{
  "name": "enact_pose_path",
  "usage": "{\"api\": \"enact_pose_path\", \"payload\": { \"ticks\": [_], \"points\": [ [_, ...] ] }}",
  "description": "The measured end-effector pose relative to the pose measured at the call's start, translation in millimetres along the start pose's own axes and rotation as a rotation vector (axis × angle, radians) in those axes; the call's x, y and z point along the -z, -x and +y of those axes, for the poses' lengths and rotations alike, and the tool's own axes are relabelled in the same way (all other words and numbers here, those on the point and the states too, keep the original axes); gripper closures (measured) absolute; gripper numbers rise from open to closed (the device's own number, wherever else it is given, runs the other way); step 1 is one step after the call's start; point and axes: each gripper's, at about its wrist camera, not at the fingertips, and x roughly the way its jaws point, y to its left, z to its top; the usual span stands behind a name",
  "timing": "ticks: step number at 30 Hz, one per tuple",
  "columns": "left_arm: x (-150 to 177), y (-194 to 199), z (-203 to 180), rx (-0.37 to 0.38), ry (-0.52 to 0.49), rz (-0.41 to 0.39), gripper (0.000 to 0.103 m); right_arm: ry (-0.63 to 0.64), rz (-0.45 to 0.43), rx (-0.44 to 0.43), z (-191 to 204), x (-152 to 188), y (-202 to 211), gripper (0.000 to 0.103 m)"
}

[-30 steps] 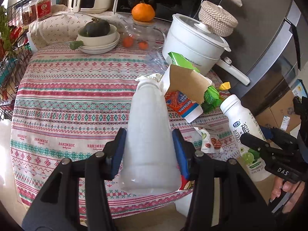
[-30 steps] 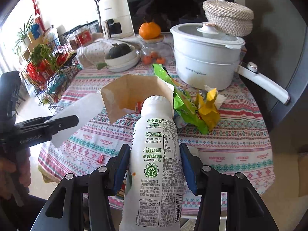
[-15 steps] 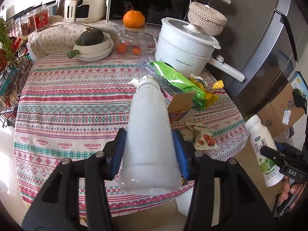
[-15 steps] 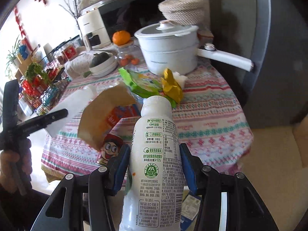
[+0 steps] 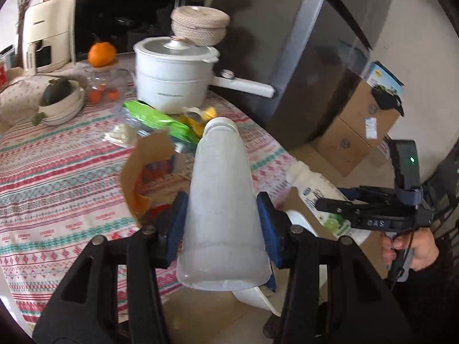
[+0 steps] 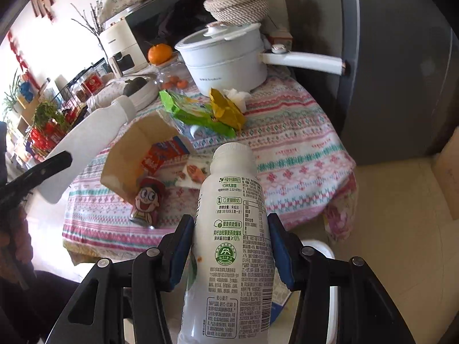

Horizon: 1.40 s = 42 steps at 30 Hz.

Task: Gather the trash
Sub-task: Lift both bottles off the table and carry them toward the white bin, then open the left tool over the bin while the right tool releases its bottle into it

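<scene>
A: How is the left gripper (image 5: pixel 221 226) set?

B: Angled downward, its blue pads (image 5: pixel 175 226) pressed against both sides of a plain white bottle (image 5: pixel 222 200).

A: And the right gripper (image 6: pixel 229 253)?

B: Also tipped down, jaws clamped on a printed drink bottle (image 6: pixel 233 229), pads flat on its sides.

A: Any hands visible?

B: Yes. The right hand (image 5: pixel 413 248) wraps the handle of its gripper, dark sleeve behind it. The left hand (image 6: pixel 14 243) shows only at the frame edge, blurred.
</scene>
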Motion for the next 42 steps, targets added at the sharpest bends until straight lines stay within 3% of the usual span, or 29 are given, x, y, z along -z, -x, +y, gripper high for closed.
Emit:
{"api": "enact_pose_path", "payload": {
  "ticks": [4,8,15,23,28,36,40,42],
  "points": [
    [29,-40,-36,0.065,-0.059,0.156,0.053,-0.065,0.061,0.015,-26,25,-5,0.050],
    [61,-84,-61,0.067,-0.101,0.308,0.053,-0.107,0.129,0.049,-52,48,-17,0.050],
    [92,-127,-82,0.056,-0.153,0.429,0.052,-0.146,0.247,0.082,-87,87,-35,0.050],
    [98,-147,-92,0.034,-0.183,0.437,0.051,-0.149,0.299,0.085,-104,105,-44,0.050],
    [92,-134,-93,0.007,-0.226,0.377,0.038,-0.143,0.300,0.063,-105,105,-46,0.050],
    [85,-129,-77,-0.027,-0.207,0.365,0.032,-0.160,0.339,0.054,-100,103,-58,0.049],
    [85,-121,-70,-0.034,-0.192,0.361,0.030,-0.170,0.330,0.058,-97,98,-57,0.036],
    [84,-120,-66,-0.036,-0.187,0.356,0.030,-0.166,0.321,0.062,-95,95,-56,0.036]
  ]
}}
